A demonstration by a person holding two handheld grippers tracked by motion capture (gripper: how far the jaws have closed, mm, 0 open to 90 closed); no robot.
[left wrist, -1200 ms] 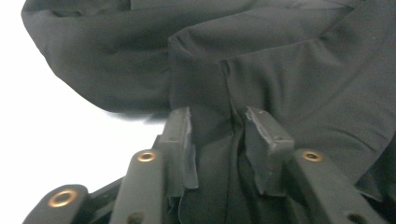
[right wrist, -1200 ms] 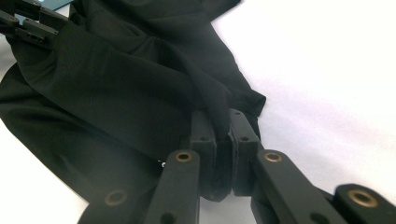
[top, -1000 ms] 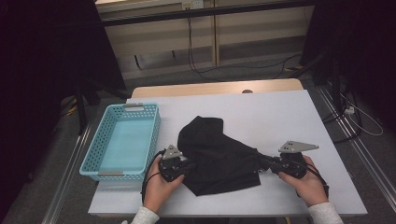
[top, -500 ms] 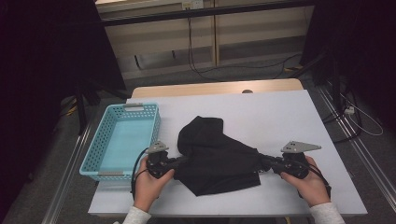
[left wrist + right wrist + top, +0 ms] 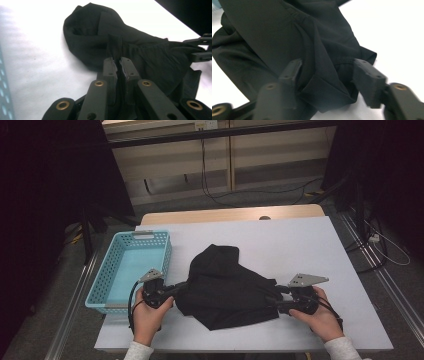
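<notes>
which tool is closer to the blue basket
Left. The left tool is just beside the blue basket, at its near right corner, shut on the black garment. The right tool is across the garment, far from the basket.

light: dim room, white table (image 5: 300, 240) brightest | glare: tabletop washed out at 11 o'clock, left gripper view | blur: right gripper view soft, jaws smeared | dark: black cloth (image 5: 225, 290) folds barely readable
</notes>
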